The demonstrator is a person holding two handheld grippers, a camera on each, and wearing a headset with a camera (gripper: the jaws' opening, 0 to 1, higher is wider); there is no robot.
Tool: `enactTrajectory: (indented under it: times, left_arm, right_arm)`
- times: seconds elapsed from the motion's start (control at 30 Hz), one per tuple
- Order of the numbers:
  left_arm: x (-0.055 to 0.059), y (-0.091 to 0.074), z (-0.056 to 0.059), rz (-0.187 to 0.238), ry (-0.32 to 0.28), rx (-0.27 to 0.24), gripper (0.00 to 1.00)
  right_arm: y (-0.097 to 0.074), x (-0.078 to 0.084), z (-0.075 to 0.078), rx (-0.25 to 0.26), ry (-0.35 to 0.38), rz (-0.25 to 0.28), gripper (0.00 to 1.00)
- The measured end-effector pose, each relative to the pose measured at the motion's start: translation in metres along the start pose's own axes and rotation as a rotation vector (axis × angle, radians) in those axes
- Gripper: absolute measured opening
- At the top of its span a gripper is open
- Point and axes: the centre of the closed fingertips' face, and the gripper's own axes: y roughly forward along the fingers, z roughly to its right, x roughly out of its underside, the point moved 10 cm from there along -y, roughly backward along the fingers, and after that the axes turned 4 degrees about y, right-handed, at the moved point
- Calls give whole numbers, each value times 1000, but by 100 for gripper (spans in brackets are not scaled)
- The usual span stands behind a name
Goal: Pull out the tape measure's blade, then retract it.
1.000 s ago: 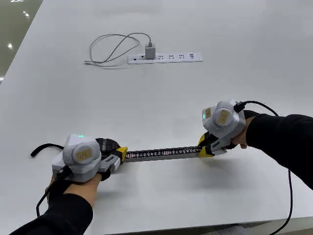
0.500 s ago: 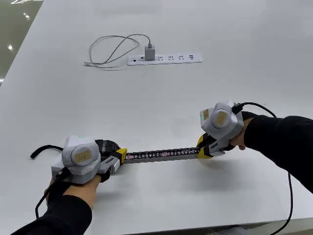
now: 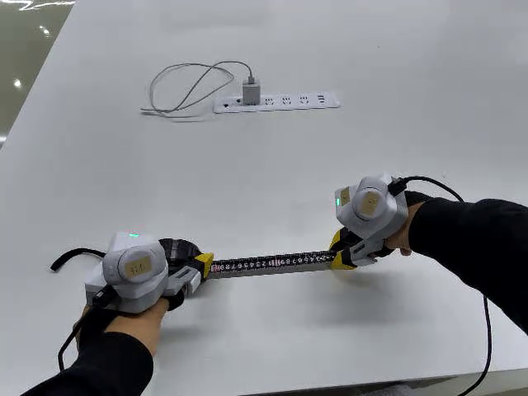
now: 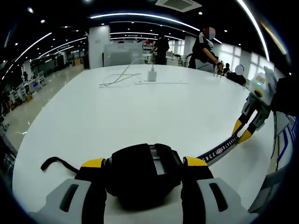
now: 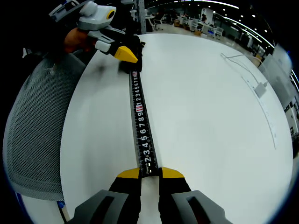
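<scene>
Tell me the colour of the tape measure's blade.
The blade is black with white numerals and one red mark; clearest in the right gripper view.

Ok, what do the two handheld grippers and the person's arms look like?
Both the left gripper and the right gripper have rounded light grey bodies, a tan square label, a small green light, and grey jaws with yellow tips. A thin black cable trails from each. The person wears long black sleeves.

black tape-measure blade [image 5: 141,122]: white numerals 2 to 9, then a red-boxed mark, then 1 to 8
red-boxed mark: too small to read
</scene>
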Motion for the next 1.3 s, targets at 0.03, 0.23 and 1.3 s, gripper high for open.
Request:
enactTrajectory:
  times: [0.03, 0.23, 1.3]
  left_arm:
    - [0, 0, 0, 2, 1, 0, 60]
    - [1, 0, 0, 7, 2, 0, 60]
    - [0, -1, 0, -3, 0, 3, 60]
  right_arm:
    - [0, 0, 0, 0, -1, 1, 9]
    - [1, 0, -1, 2, -23, 6, 9]
    - [4, -4, -2, 7, -12, 10, 9]
